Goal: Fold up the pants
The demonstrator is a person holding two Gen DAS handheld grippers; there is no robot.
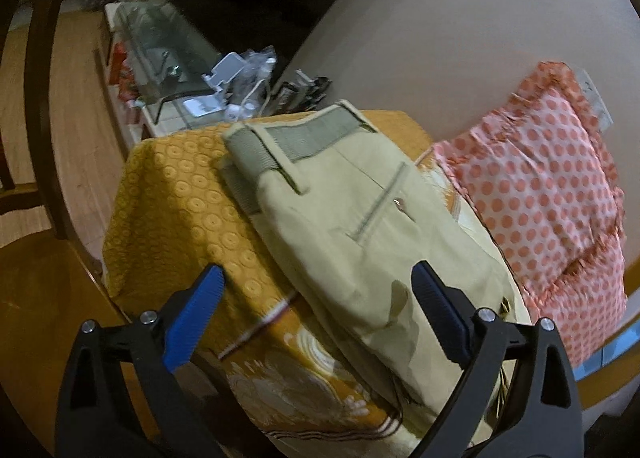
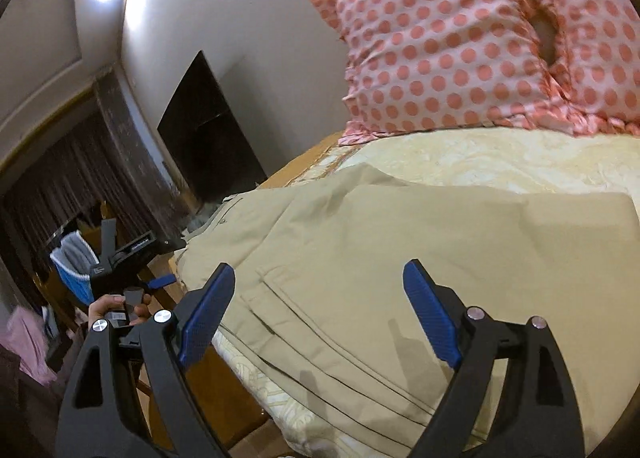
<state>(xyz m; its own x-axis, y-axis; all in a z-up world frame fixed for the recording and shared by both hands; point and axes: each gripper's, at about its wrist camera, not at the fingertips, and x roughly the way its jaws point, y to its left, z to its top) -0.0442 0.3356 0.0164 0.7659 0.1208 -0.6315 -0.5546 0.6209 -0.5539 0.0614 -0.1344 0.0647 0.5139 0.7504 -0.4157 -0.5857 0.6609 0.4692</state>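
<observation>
Beige pants [image 1: 360, 217] lie folded on a bed with a yellow patterned cover [image 1: 180, 193], waistband at the far end. My left gripper [image 1: 316, 278] is open and empty, hovering above the near part of the pants. In the right wrist view the pants [image 2: 380, 258] spread across the bed, folded over themselves. My right gripper [image 2: 318, 278] is open and empty just above them. The left gripper [image 2: 128, 258], held in a hand, shows at the left beside the bed edge.
A pink polka-dot pillow [image 1: 552, 193] lies at the head of the bed, right of the pants; it also shows in the right wrist view [image 2: 460, 41]. A cluttered glass-topped stand [image 1: 180, 69] stands beyond the bed. A dark panel [image 2: 208, 129] leans on the wall.
</observation>
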